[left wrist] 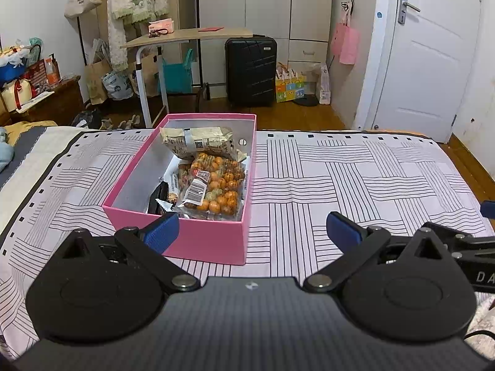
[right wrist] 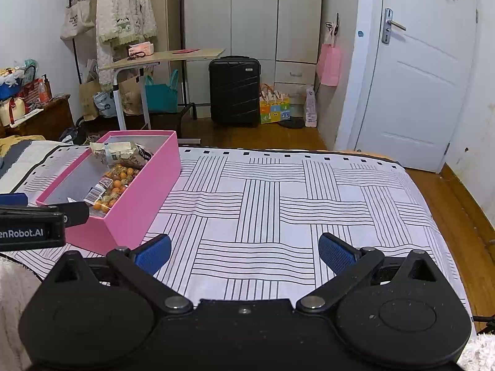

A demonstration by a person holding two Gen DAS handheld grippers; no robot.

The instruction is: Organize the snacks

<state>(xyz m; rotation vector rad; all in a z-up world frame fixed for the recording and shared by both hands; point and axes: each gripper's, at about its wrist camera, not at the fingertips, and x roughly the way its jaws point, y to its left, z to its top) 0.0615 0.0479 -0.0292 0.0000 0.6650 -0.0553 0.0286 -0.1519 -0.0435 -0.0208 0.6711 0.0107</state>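
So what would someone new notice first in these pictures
The pink box on the striped bedspread, left of centre, open and holding snacks: a clear bag of small orange fruits with a pale packet behind it. Both the left gripper and right gripper are open and empty.

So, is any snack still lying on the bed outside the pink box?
No, the bedsheet is bare; the snack packs all lie inside the pink box.
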